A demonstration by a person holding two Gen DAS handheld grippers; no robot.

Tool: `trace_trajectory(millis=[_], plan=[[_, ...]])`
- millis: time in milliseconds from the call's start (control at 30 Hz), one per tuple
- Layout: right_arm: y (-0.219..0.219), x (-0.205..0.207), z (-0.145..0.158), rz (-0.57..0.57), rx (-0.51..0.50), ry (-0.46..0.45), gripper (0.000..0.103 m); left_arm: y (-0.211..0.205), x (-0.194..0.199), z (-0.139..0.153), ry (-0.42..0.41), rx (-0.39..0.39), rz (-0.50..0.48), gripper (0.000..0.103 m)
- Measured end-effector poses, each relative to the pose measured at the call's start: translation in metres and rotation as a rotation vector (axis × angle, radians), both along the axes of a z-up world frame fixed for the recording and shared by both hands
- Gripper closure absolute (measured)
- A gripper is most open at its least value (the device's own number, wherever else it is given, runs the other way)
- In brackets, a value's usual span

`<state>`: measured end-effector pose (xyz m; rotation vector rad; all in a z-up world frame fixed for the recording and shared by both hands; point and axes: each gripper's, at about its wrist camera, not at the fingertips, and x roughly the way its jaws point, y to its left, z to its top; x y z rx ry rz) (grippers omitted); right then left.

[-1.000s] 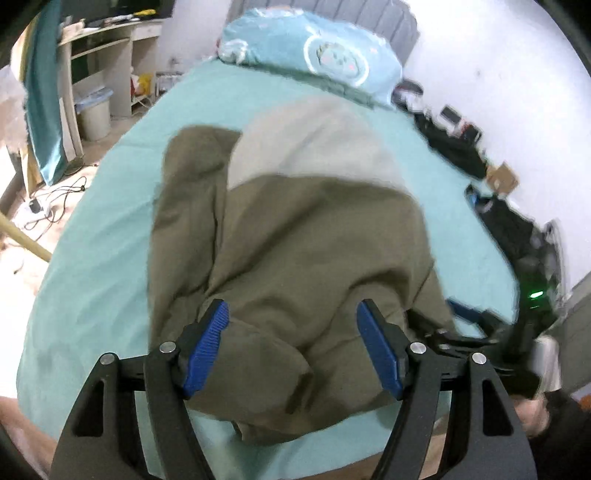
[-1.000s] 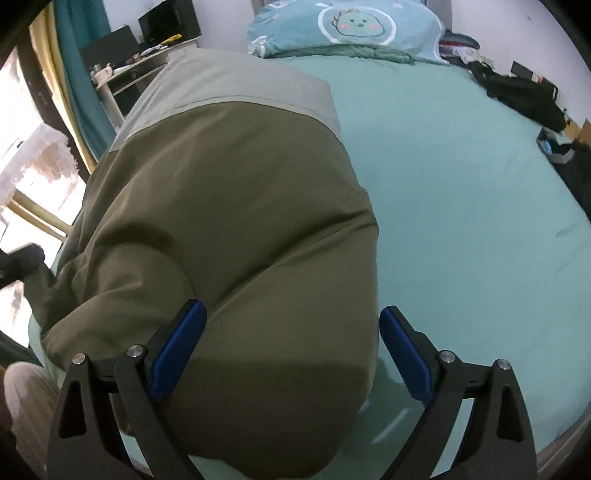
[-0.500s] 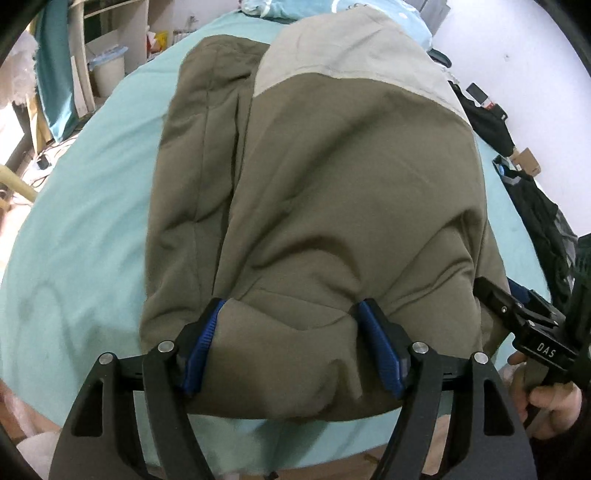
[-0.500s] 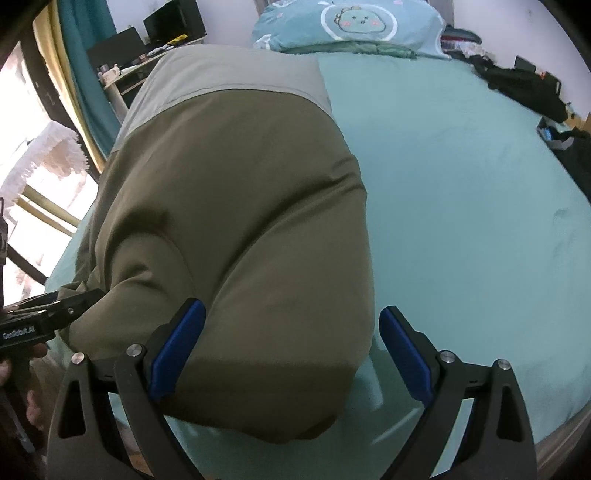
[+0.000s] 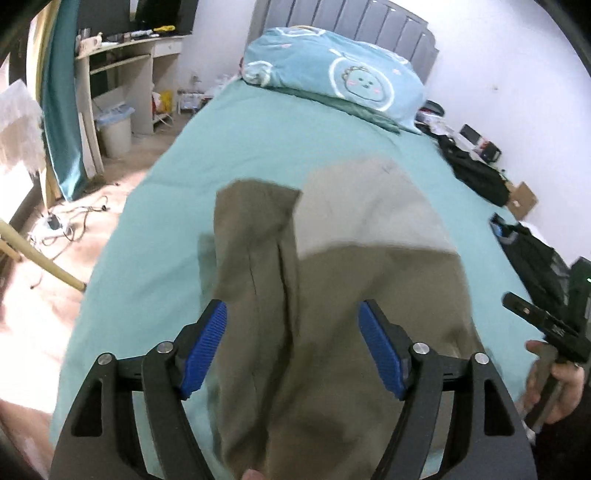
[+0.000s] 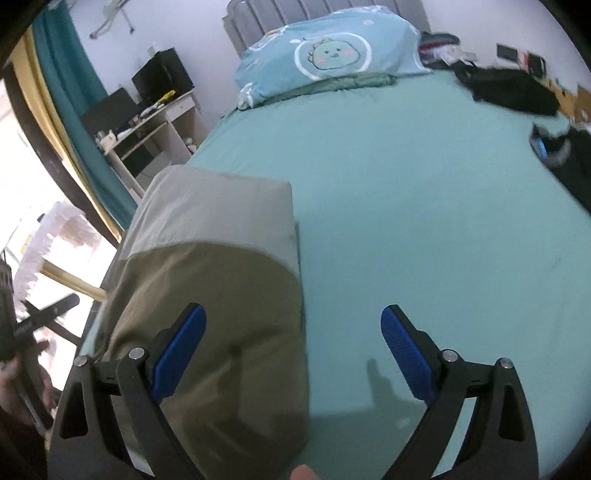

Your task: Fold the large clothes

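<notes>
Two handheld grippers hang over a bed covered in a teal sheet. The left gripper points down at an olive and grey garment lying flat on the sheet. Its blue-padded jaws stand wide apart and have just been opening; the olive cloth lies beneath and between them, and the pads do not press on it. A folded olive strip runs away from just inside the left jaw, and the grey panel lies beyond the fingertips. The right gripper is also spread wide, gripping nothing. The garment's right edge passes between its jaws: olive fabric lies under the left jaw, bare sheet under the right. Far beyond both grippers, a blue cartoon-print pillow rests against a grey headboard. Dark bags lie off to the right.
</notes>
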<state>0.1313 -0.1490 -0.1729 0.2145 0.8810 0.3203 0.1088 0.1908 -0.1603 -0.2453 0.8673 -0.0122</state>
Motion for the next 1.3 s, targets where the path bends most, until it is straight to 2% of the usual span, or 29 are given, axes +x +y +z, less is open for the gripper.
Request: trace_trajectory(millis=[100, 200, 367, 467, 633, 700, 833, 867, 933, 1000, 1067, 1167, 1233, 1300], plan=[[0.010, 0.021, -0.002, 0.023, -0.042, 0.003, 0.004, 0.008, 0.031, -0.009, 0.028, 0.038, 0.049, 0.022], [0.015, 0.035, -0.006, 0.057, -0.056, -0.009, 0.001, 0.014, 0.050, -0.022, 0.055, 0.034, 0.052, 0.022], [0.024, 0.057, -0.021, 0.102, -0.086, 0.002, 0.001, 0.015, 0.072, -0.051, 0.114, -0.008, 0.014, 0.022], [0.027, 0.073, -0.033, 0.126, -0.071, 0.041, 0.001, 0.008, 0.082, -0.070, 0.154, -0.029, -0.025, 0.022], [0.033, 0.091, -0.062, 0.163, -0.073, 0.113, 0.000, -0.002, 0.090, -0.089, 0.166, -0.067, -0.068, 0.018], [0.032, 0.092, -0.072, 0.159, -0.054, 0.123, 0.000, 0.000, 0.093, -0.096, 0.162, -0.114, -0.085, 0.015], [0.033, 0.093, -0.092, 0.159, -0.027, 0.152, 0.000, 0.022, 0.091, -0.099, 0.129, -0.310, -0.084, 0.014], [0.036, 0.092, -0.092, 0.163, -0.045, 0.144, 0.000, 0.030, 0.087, -0.095, 0.103, -0.378, -0.079, 0.014], [0.044, 0.091, -0.091, 0.174, -0.096, 0.126, 0.000, 0.034, 0.083, -0.087, 0.069, -0.409, -0.098, 0.014], [0.054, 0.092, -0.090, 0.187, -0.146, 0.123, 0.001, 0.030, 0.082, -0.084, 0.065, -0.402, -0.123, 0.014], [0.063, 0.092, -0.089, 0.199, -0.185, 0.123, 0.001, 0.023, 0.084, -0.087, 0.086, -0.379, -0.142, 0.008], [0.073, 0.093, -0.088, 0.206, -0.205, 0.136, 0.001, 0.013, 0.093, -0.108, 0.190, -0.297, -0.134, 0.006], [0.078, 0.092, -0.087, 0.202, -0.216, 0.132, 0.001, 0.011, 0.094, -0.113, 0.192, -0.299, -0.124, 0.004], [0.078, 0.089, -0.087, 0.200, -0.207, 0.131, 0.001, 0.004, 0.096, -0.112, 0.202, -0.259, -0.129, 0.001]])
